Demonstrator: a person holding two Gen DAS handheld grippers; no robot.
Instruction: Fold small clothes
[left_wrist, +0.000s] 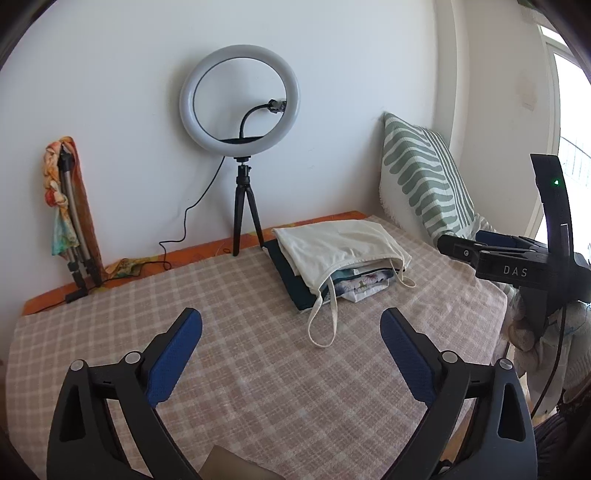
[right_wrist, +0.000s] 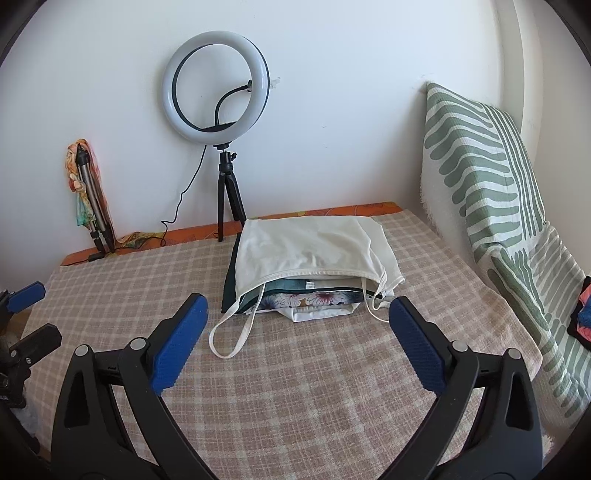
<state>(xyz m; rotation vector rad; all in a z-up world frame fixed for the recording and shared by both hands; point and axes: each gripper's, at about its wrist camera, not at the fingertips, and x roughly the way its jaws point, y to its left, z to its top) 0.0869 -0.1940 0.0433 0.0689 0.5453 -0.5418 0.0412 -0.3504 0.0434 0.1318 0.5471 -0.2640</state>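
Left gripper (left_wrist: 291, 321) spread wide, empty, hovering over the checkered blanket (left_wrist: 258, 369). Right gripper (right_wrist: 297, 308) also spread wide, nothing held. Stack of folded clothes (right_wrist: 306, 291), cream camisole (right_wrist: 310, 247) on top, lies ahead of both: straight in front of the right gripper, near its fingertips; ahead and slightly right of the left. One strap (right_wrist: 229, 332) loops toward the near side. Only the left view shows the right gripper from the side; only the right view shows colored items (right_wrist: 583, 314) past the striped cushion (right_wrist: 480, 177). Ring light (left_wrist: 239, 98) and wall behind the stack; bare blanket left and in front.
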